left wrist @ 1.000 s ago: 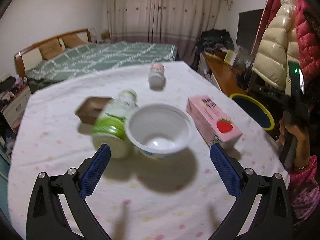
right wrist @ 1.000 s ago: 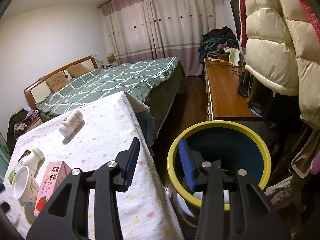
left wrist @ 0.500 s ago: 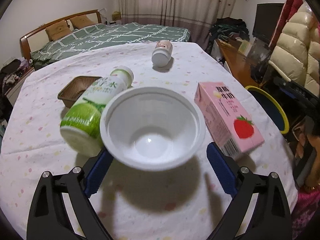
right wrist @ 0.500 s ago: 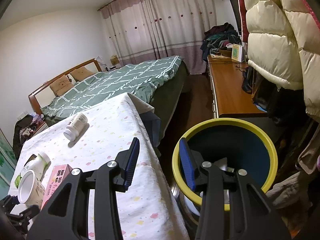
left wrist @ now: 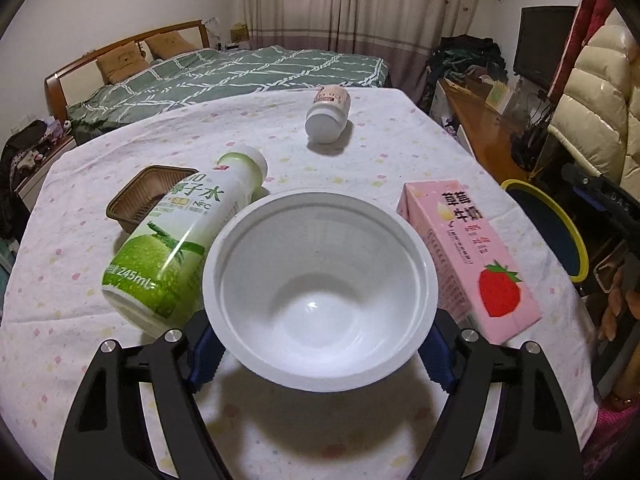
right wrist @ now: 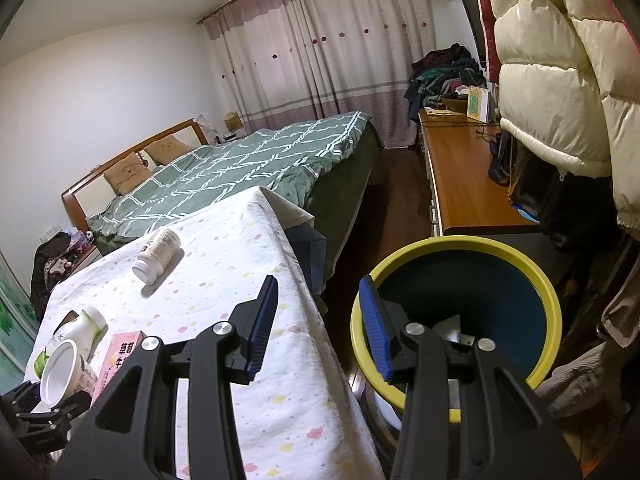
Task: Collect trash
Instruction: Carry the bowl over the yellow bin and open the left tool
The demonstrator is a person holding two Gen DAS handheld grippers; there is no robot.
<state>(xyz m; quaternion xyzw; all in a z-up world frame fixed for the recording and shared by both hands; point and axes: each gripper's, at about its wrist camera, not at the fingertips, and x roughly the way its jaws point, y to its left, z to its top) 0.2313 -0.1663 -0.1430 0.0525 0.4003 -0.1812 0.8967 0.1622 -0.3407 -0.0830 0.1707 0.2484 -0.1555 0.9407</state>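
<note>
A white plastic cup (left wrist: 320, 300) lies on its side on the table, mouth toward my left wrist camera. My left gripper (left wrist: 320, 350) straddles the cup, its blue pads at both sides; contact is hidden by the rim. A green coconut-water bottle (left wrist: 180, 248), a brown tray (left wrist: 140, 200), a pink strawberry milk carton (left wrist: 468, 256) and a small white bottle (left wrist: 328, 118) lie around it. My right gripper (right wrist: 318, 324) is open and empty, held between the table edge and the yellow-rimmed bin (right wrist: 460, 320). The cup also shows in the right wrist view (right wrist: 60, 372).
The table wears a white dotted cloth (left wrist: 280, 420). The bin (left wrist: 548, 224) stands on the floor off the table's right edge. A bed (right wrist: 240, 160), a wooden desk (right wrist: 468, 184) and hanging puffy coats (right wrist: 560, 60) surround the spot.
My left gripper has moved forward around the white cup and narrowed until its pads sit at the cup's sides. My right gripper has stayed open beside the bin.
</note>
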